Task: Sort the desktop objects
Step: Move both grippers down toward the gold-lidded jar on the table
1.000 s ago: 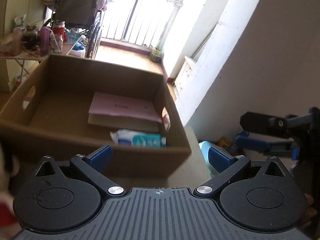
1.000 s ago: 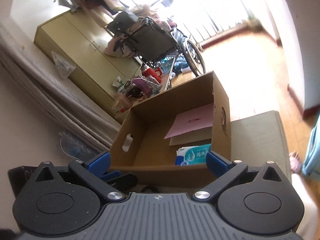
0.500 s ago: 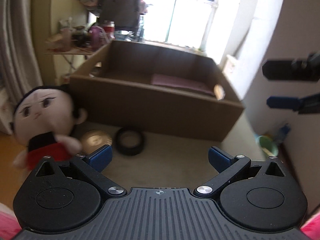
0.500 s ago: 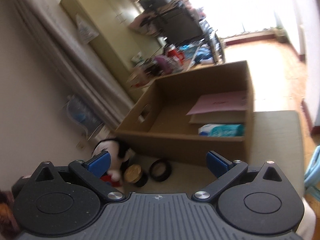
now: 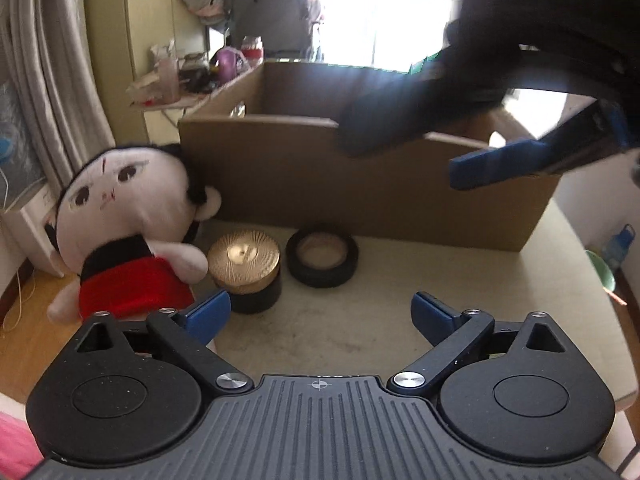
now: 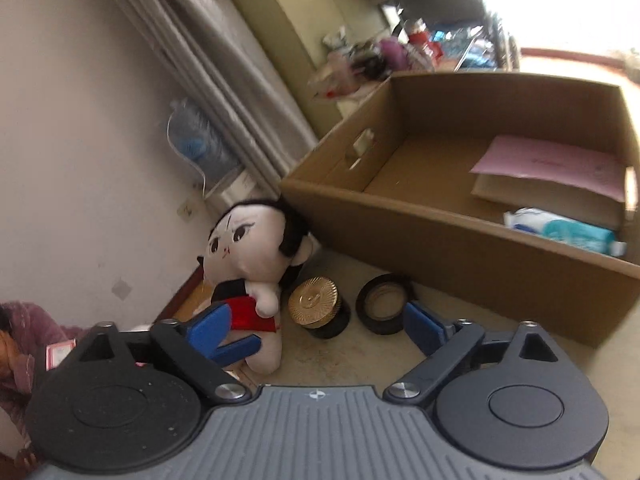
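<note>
Both tools lower now, over one doll (image 5: 128, 228), one jar (image 5: 245, 270), perhaps one tape roll (image 5: 322, 257).

Left gripper (image 5: 320, 312): angled downward, jaws wide but closing, nothing between the blue fingertips (image 5: 210, 312). Right gripper (image 6: 320, 324): likewise angled downward, jaws wide and closing, nothing gripped between its fingertips (image 6: 420, 326). Seen from the left wrist view as a blurred dark body at upper right, blue fingers (image 5: 516, 162) extended toward the left, above and ahead of the left gripper.
</note>
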The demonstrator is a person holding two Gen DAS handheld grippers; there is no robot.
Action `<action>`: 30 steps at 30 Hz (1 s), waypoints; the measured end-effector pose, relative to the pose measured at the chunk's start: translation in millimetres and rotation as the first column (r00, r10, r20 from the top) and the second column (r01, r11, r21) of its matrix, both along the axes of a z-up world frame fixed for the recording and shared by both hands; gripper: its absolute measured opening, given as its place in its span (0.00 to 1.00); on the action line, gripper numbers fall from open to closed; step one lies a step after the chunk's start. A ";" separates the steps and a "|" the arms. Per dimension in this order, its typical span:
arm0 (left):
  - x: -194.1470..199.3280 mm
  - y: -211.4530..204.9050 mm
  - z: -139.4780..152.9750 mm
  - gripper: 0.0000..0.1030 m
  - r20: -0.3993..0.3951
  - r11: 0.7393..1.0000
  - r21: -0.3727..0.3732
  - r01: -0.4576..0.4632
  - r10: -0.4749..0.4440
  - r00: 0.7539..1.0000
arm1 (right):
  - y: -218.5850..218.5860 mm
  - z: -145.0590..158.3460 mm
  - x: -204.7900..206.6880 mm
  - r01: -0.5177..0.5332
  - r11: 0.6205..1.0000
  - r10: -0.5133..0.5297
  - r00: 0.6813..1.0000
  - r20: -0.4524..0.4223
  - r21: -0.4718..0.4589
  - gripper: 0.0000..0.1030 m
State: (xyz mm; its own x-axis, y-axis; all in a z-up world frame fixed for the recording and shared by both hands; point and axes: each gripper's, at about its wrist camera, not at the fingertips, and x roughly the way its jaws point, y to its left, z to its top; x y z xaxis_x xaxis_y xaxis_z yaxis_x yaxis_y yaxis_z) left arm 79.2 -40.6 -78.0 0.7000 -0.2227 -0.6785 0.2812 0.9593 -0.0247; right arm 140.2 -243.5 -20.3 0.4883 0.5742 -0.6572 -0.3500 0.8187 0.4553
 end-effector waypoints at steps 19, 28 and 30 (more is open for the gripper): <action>37.9 -3.8 -34.2 0.96 -0.041 0.995 0.080 -0.060 0.063 0.997 | 71.8 -63.9 96.9 -0.209 0.974 0.193 0.967 -0.164 -0.085 0.61; 36.6 0.4 -33.4 0.98 -0.052 0.996 0.070 -0.047 0.051 0.997 | 74.2 -80.0 109.4 -0.245 0.968 0.227 0.946 -0.231 -0.055 0.54; 32.3 1.6 -31.7 0.98 -0.054 0.997 0.068 -0.038 0.041 0.998 | 70.6 -79.7 107.4 -0.245 0.968 0.227 0.944 -0.240 -0.047 0.54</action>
